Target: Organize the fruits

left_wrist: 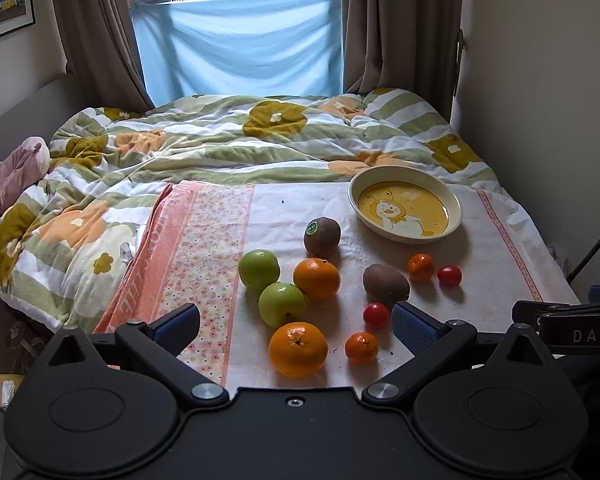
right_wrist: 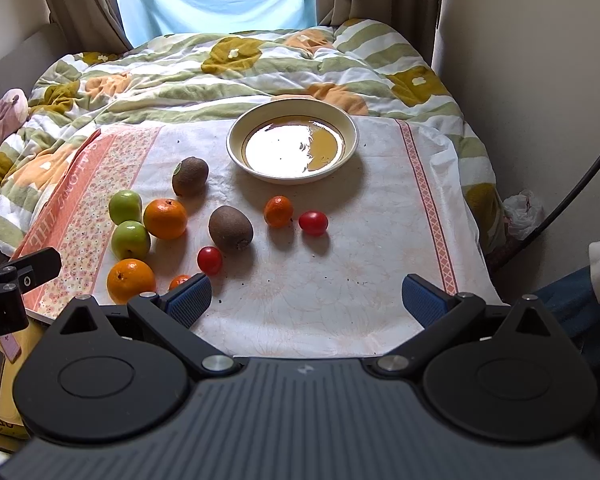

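Note:
Fruits lie on a white cloth (left_wrist: 284, 208) on the bed: two green apples (left_wrist: 281, 304), two oranges (left_wrist: 298, 349), two kiwis (left_wrist: 385, 283), two small mandarins (left_wrist: 361, 347) and two cherry tomatoes (left_wrist: 375, 315). A cream bowl (left_wrist: 406, 209) with a yellow picture stands behind them, empty; it also shows in the right wrist view (right_wrist: 293, 146). My left gripper (left_wrist: 296, 326) is open, hovering above the near orange. My right gripper (right_wrist: 306, 300) is open and empty, over bare cloth right of the fruits. The same kiwi (right_wrist: 231, 227) and a tomato (right_wrist: 313, 222) show in the right wrist view.
A floral duvet (left_wrist: 228, 140) covers the bed behind the cloth. A pink soft toy (left_wrist: 12, 176) lies at the left. Walls stand close on the right. The right gripper's body (left_wrist: 572, 328) shows at the left view's right edge.

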`<state>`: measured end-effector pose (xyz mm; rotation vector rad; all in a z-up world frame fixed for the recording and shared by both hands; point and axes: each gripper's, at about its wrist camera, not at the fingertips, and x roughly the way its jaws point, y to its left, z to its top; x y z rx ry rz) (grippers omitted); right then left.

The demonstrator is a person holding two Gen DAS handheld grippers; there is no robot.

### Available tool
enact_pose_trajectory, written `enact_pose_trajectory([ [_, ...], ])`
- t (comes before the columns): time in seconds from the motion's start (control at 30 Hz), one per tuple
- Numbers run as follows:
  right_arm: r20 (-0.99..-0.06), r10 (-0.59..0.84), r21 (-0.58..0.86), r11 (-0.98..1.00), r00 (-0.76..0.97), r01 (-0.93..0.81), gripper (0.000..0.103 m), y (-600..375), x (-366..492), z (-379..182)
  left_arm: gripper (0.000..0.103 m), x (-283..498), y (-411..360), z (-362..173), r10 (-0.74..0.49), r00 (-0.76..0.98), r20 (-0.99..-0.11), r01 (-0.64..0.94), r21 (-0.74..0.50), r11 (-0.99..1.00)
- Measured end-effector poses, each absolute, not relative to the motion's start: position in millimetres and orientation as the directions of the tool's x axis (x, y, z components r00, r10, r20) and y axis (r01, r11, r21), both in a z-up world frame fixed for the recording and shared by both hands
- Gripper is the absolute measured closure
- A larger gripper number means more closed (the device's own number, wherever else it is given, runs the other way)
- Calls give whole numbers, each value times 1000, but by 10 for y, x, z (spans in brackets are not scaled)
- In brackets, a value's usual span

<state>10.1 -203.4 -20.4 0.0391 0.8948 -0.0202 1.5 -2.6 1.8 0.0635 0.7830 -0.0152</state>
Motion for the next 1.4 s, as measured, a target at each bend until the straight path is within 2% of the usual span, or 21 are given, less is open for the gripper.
enact_pose_trajectory([
  [1.4,-799,-5,34,998,602,53,0,-2056,248,-287,0,207,-23,-56,-16,671,-742,63,35,997],
])
